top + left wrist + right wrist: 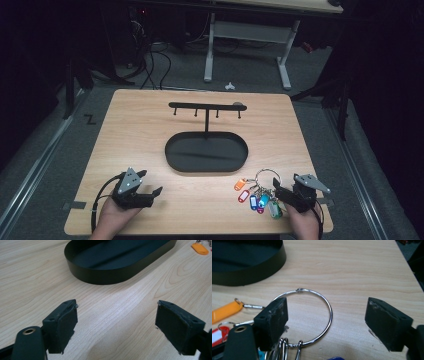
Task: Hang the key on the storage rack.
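High view: a wooden table (150, 130) carries a black oval tray (175, 150) at its centre, from which a thin post rises to a black crossbar with small hooks (206, 106). The left gripper (152, 192) rests near the table's front edge, left of the tray, held by a hand (112, 217) entering from below; its jaws stand apart with nothing between them. The right gripper (276, 192) sits at the front right, held by the other hand (305, 225), just beside a large metal key ring (268, 173) that lies flat on the table in front of the tray's right end. Coloured tags hang from the ring and fan toward the front edge: an orange tag (240, 184), a red tag (243, 195), and blue, teal and pale ones bunched close to the right gripper.

Left gripper view: both black pads (65, 322) are spread wide over bare wood, the tray wall (105, 277) lying ahead of them.

Right gripper view: the jaws are released and wide apart. The left pad (273, 317) overlaps the ring's rim (329, 312); whether it touches cannot be told. The other pad stands well clear of the ring.
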The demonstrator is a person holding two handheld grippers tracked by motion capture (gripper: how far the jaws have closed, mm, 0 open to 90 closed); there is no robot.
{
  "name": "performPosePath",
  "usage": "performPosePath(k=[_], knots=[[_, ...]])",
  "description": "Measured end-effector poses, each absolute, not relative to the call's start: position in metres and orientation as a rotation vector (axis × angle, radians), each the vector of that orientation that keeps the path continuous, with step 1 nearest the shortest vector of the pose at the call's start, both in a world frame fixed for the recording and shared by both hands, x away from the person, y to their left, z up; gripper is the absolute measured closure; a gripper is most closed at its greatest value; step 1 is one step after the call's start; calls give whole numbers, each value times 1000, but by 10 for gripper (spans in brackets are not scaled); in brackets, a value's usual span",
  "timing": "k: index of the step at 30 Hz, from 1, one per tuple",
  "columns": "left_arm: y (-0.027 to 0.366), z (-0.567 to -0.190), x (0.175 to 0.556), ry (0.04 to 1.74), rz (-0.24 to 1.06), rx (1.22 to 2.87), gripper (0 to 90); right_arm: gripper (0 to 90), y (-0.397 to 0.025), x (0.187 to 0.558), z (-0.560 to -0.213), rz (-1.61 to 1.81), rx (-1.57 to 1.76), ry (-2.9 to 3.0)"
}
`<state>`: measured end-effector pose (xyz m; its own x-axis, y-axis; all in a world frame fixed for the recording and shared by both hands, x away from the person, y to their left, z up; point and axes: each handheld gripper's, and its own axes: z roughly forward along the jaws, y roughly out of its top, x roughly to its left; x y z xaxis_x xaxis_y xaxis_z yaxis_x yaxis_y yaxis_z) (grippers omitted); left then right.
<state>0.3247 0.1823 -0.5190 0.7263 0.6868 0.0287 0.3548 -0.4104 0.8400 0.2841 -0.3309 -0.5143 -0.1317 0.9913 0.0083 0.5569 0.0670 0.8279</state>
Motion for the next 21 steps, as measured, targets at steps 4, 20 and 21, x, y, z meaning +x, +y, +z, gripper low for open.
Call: performPosePath(k=[4, 20, 21], knots=[[180, -519, 325, 786, 468, 2037, 176, 150, -331, 284, -517, 945, 1539, 1769], [179, -519, 323, 773, 486, 2048, 150, 134, -323, 285, -516, 936, 1494, 1815], [180, -519, 323, 780, 488, 2044, 150, 135, -321, 284, -515, 938, 1484, 1823]])
